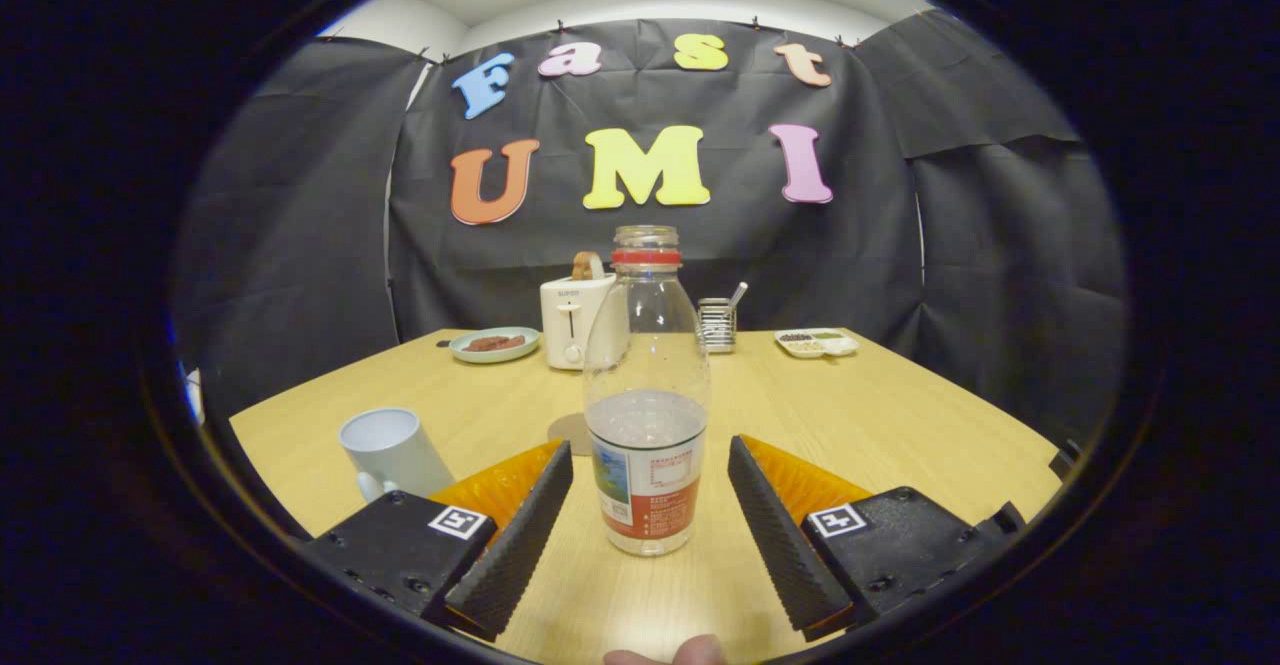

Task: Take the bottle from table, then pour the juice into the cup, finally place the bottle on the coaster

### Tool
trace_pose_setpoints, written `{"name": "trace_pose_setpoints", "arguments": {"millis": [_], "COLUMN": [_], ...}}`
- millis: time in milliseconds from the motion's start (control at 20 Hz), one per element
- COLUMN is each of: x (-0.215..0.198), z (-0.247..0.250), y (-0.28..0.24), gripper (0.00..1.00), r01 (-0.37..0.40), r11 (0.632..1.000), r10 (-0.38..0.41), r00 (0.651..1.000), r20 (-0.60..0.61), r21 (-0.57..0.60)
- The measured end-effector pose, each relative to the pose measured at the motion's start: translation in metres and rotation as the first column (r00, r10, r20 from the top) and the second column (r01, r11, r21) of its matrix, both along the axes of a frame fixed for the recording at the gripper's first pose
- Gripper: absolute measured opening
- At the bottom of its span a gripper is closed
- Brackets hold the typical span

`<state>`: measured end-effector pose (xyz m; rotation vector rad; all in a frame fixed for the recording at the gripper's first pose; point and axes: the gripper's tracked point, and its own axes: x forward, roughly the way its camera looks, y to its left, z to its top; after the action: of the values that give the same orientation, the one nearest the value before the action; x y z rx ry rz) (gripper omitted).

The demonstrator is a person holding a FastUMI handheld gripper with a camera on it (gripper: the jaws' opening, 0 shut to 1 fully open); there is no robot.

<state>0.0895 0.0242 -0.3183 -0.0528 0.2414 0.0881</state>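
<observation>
Gripper (650, 460) fingers spread wide, touching nothing. Bottle (647, 395) upright on table (900, 415), frame centre, between fingertips. Cup (392, 450) lower left. Coaster (572, 433) just behind bottle's left.

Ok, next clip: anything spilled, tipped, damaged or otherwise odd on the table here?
Nothing stands out. The bottle stands upright, uncapped and partly filled, between the open gripper fingers, neither touching it. The cup stands upright beside it, with no spill on the table. The coaster lies flat just behind the bottle.
</observation>
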Motion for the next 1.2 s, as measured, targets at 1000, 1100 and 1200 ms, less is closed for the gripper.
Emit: {"name": "trace_pose_setpoints", "arguments": {"millis": [1000,1100,1200], "x": [0.039,0.04,0.043], "z": [0.016,0.024,0.03], "y": [0.013,0.013,0.011], "gripper": [0.8,0.79,0.78], "r01": [0.035,0.037,0.046], "r11": [0.999,0.997,0.98], "r10": [-0.034,-0.037,-0.042], "r00": [0.999,0.999,0.999], "r20": [-0.022,0.001,0.023], "r21": [0.026,-0.067,-0.195]}}
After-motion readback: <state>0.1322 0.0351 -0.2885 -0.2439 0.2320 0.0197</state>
